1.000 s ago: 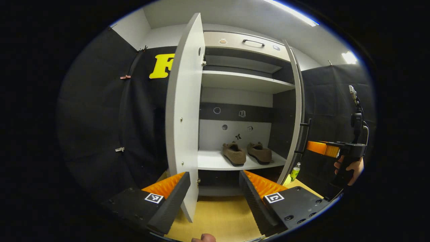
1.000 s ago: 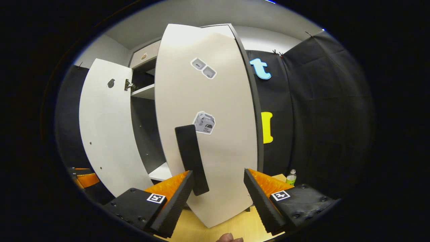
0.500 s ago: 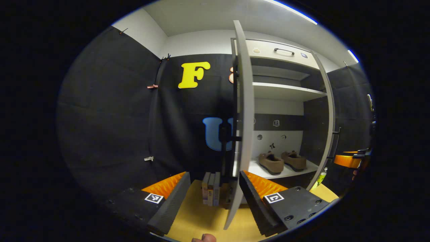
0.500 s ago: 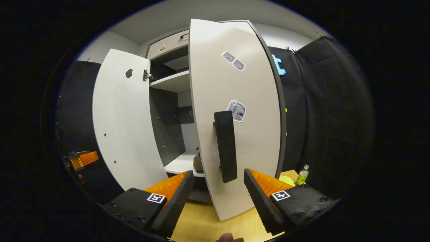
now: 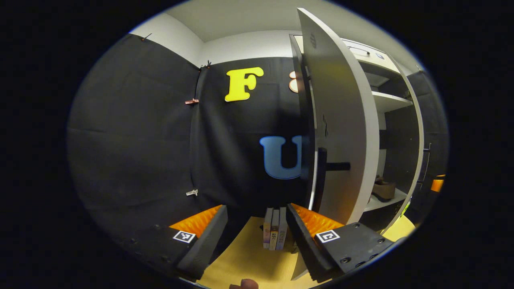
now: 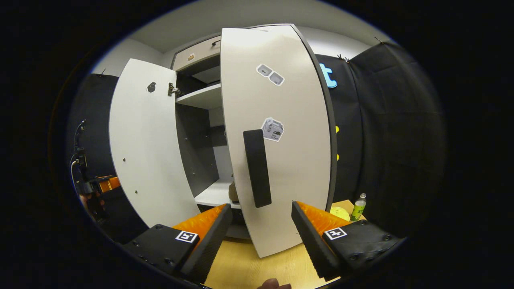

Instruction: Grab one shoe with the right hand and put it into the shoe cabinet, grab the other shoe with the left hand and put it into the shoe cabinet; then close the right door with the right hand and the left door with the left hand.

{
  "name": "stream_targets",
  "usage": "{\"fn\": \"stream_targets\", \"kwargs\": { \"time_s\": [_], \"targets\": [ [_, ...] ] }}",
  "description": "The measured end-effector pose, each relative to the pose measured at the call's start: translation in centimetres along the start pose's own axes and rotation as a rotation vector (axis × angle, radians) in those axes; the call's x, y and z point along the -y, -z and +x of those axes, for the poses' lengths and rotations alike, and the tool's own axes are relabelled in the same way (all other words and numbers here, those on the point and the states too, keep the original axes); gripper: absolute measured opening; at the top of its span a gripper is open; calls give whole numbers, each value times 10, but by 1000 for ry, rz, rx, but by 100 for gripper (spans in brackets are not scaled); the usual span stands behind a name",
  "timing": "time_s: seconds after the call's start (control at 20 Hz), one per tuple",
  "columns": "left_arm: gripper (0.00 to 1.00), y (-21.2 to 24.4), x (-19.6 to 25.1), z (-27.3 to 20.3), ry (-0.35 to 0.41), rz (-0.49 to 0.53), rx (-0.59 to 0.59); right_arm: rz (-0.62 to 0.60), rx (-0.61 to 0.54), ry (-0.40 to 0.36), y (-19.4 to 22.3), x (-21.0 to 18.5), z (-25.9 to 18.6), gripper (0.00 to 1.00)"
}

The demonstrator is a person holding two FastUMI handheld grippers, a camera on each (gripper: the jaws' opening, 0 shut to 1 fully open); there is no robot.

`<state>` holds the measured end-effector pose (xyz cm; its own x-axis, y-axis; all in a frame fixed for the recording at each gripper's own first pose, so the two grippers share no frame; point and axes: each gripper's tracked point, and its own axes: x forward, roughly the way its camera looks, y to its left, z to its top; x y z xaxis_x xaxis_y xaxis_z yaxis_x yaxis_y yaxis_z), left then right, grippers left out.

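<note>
Right gripper [image 6: 259, 233] spread wide, empty; white right cabinet door [image 6: 281, 140] with its black bar handle [image 6: 257, 173] sits just above, centre frame. Left gripper [image 5: 255, 237] also spread; white left door [image 5: 341, 132] upper right. Brown shoe [image 5: 383, 188] on shelf, right edge.

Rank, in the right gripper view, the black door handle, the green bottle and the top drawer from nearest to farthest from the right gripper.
1. Black door handle, on the right door, just ahead of the right gripper.
2. Green bottle, low right, by the wall.
3. Top drawer, high on the cabinet.
</note>
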<state>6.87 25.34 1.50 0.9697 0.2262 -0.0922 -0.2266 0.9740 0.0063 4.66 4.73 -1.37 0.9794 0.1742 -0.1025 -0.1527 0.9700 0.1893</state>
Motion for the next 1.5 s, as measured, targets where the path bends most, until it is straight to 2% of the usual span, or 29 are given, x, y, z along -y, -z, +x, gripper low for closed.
{"fn": "stream_targets", "kwargs": {
  "time_s": [0.3, 0.45, 0.95, 1.0, 1.05, 1.15, 1.2, 1.3, 1.5],
  "targets": [
    [92, 4, 7, -8, -47, -52, 8, 13, 10, 9, -6, 12, -10, 98],
    [91, 4, 24, -14, -42, -25, 10, 11, 13, 12, -8, 18, -16, 98],
    [91, 0, 114, -27, 98, -23, 9, 18, 12, 4, -10, 33, -27, 98],
    [88, 0, 123, -27, 109, -18, 11, 21, 12, 3, -10, 35, -28, 98],
    [90, -1, 131, -25, 120, -16, 14, 23, 13, 1, -11, 36, -28, 98],
    [89, -1, 151, -23, 152, -13, 17, 27, 15, -1, -12, 39, -29, 98],
    [94, -1, 161, -22, 169, -11, 18, 30, 16, -3, -13, 39, -29, 98],
    [91, 2, 177, -20, 195, 2, 12, 36, 15, -8, -13, 39, -29, 98],
    [92, 10, 203, -23, 235, 14, -12, 33, 16, -11, -12, 41, -31, 98]
  ]
}}
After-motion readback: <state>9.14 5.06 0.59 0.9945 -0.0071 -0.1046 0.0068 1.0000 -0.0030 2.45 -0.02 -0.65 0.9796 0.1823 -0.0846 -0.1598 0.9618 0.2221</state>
